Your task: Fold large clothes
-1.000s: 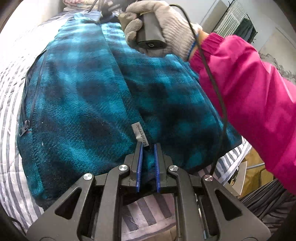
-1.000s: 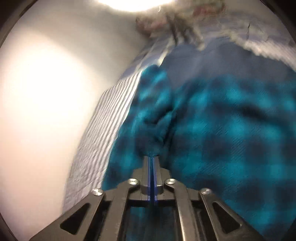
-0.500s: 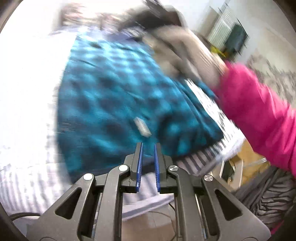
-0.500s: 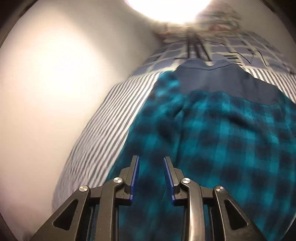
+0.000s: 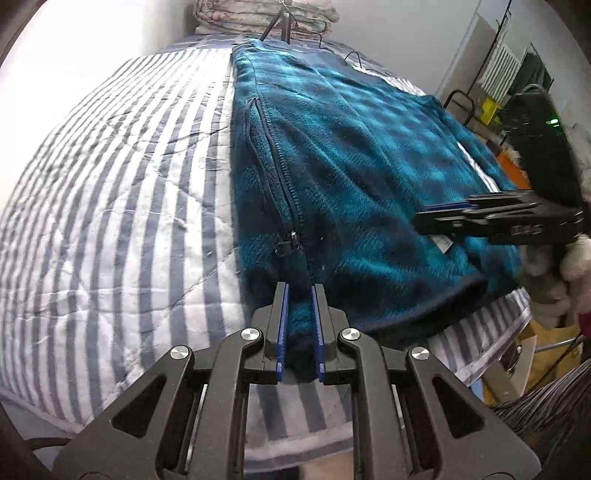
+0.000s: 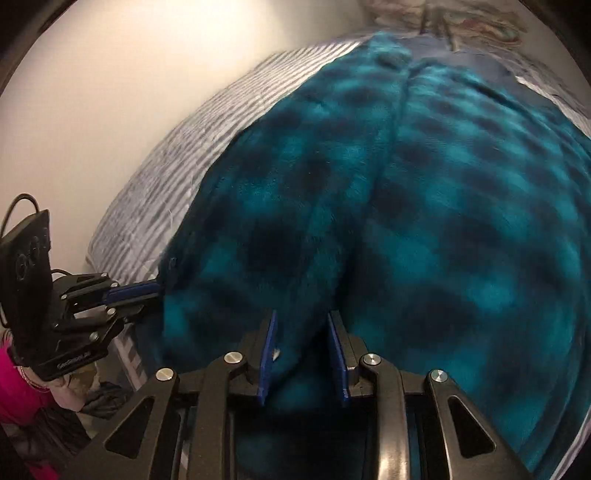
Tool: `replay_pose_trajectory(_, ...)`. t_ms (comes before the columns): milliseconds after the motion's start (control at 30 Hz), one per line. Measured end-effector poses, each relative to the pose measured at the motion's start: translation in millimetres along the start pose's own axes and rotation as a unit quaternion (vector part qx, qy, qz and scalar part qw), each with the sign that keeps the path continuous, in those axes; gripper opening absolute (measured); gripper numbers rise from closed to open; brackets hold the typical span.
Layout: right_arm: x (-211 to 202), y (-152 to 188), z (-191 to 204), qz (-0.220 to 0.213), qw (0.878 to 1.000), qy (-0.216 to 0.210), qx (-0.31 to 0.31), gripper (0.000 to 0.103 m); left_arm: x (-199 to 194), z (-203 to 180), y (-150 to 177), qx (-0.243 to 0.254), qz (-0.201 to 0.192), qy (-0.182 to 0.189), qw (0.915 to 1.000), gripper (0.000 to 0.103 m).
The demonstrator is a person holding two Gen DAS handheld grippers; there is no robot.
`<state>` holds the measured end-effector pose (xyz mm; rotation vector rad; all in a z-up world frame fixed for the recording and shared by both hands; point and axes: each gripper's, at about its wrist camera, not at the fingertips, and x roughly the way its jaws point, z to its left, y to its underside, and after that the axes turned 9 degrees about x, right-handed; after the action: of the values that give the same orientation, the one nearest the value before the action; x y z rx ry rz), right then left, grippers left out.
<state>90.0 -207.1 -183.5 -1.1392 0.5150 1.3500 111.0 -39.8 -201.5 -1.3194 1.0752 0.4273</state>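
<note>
Left wrist view, nearest first: the left gripper (image 5: pixel 298 325) has its two blue-padded fingers set a little apart, with the bottom hem corner of a teal plaid fleece jacket (image 5: pixel 354 177) bunched between them; the pads look to be touching the fabric on both sides, though the frames do not show whether they have closed firmly on it. Just past the fingertips sits the jacket's zipper pull (image 5: pixel 287 246), and the zipper line runs away up the garment's left edge. The jacket lies flat on a grey-and-white striped quilt (image 5: pixel 110 192) covering the bed, its dark-bound hem near the bed's front edge. To the right, the right gripper (image 5: pixel 439 210) reaches in over the hem. Farther off, folded bedding (image 5: pixel 266 14) is stacked at the head of the bed. Right wrist view: the right gripper (image 6: pixel 303 345) has its fingers clearly spread, a fold of the fleece jacket (image 6: pixel 443 221) rising between them, with the left gripper (image 6: pixel 147 291) at the jacket's edge on the left.
</note>
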Motion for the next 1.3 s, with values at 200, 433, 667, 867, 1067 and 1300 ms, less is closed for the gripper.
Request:
replay_pose_trajectory(200,-60,35,-1,-0.037,0.999,0.01,0.019,0.03,-34,-17,-4,0.004,-0.018,-0.008,0.9998,0.012)
replay_pose_trajectory(433,-147,67,-21,-0.151,0.983,0.091,0.045,0.06,-78,-65,-29,0.06,-0.063,0.033,0.9957,0.013)
replay_pose_trajectory(667,-210,76,-76,-0.206,0.963,0.141,0.103,0.085,-94,-106,-57,0.107,-0.071,0.056,0.9901,0.06)
replay_pose_trajectory(867,-256,98,-140,-0.217,0.947,0.171,0.162,0.085,-81,-118,-81,0.092,-0.074,0.084,0.9895,0.06)
replay_pose_trajectory(1067,-294,131,-227,-0.232,0.923,0.156,0.264,0.07,-63,-133,-87,0.092,-0.058,0.105,0.9885,0.06)
replay_pose_trajectory(1300,-301,181,-321,-0.225,0.879,0.148,0.393,0.058,-45,-152,-82,0.118,-0.036,0.107,0.9866,0.06)
